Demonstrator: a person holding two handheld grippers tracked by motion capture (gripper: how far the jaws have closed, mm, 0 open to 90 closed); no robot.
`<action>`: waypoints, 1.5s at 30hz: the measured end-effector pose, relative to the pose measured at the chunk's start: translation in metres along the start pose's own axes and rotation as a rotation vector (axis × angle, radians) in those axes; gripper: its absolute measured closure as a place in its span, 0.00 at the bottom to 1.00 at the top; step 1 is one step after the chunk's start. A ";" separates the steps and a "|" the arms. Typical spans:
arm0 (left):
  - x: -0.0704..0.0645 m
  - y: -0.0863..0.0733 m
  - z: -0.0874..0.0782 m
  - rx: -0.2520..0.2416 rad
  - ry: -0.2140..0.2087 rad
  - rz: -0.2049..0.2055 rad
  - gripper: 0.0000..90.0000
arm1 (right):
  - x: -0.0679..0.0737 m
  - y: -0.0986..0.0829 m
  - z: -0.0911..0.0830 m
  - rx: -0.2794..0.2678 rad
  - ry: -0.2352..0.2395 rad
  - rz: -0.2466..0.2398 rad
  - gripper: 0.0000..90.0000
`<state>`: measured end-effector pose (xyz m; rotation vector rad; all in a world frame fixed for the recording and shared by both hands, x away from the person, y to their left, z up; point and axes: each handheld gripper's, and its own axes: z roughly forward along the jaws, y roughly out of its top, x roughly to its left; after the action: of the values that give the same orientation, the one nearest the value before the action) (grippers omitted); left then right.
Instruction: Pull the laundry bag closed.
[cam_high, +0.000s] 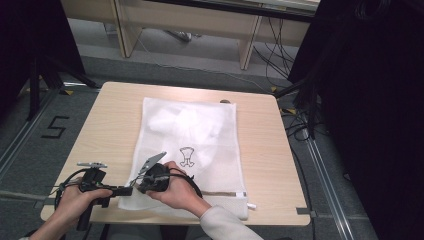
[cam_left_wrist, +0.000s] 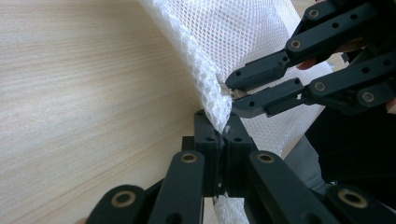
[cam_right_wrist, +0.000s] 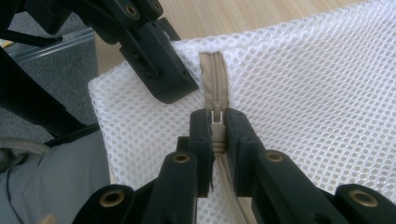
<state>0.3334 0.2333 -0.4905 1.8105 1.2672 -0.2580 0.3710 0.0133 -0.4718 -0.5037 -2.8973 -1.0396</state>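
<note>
- Gripping the zipper pull (cam_right_wrist: 215, 116) of a white mesh laundry bag (cam_high: 192, 135), the fingers (cam_right_wrist: 201, 140) of the right gripper (cam_right_wrist: 216, 122) are seen closed tight on the small metal tab, with the beige zipper tape (cam_right_wrist: 214, 74) running away from them.
- Just beside them, the fingers (cam_left_wrist: 205, 140) of the left gripper (cam_left_wrist: 226, 130) are clamped together on the mesh edge of the bag at its near left corner, and the netting is drawn taut upward from the pinch.
- The bag is laid flat on a pale wooden surface (cam_high: 105, 125), with its zipper edge along the near side, toward the person; a small black drawing (cam_high: 187, 156) is printed on it, and something white is faintly seen inside.
- The pull tab is small and smooth, so it is judged that it could slip out from between the right fingers if it is drawn at an angle to the tape.
- Loose mesh lies close beside the teeth; it could be caught in the slider if the left pinch slackens.
- If the left hold gives way, the whole bag is likely to be dragged along the surface, and the zipper would not be moved.
- The bag's near edge lies close to the surface edge, so a hard tug toward the person could pull the bag off.
</note>
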 end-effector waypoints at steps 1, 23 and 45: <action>0.000 0.000 -0.001 -0.005 -0.003 -0.003 0.96 | 0.000 -0.001 0.000 -0.004 -0.002 0.004 0.92; -0.007 0.000 0.000 -0.014 0.071 0.096 0.96 | -0.002 -0.013 -0.002 -0.024 -0.004 -0.038 0.92; -0.008 0.001 -0.002 -0.021 0.081 0.109 0.96 | -0.002 -0.023 -0.010 0.005 -0.014 -0.033 0.92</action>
<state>0.3297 0.2295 -0.4842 1.8810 1.2177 -0.1108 0.3649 -0.0100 -0.4780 -0.4667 -2.9289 -1.0362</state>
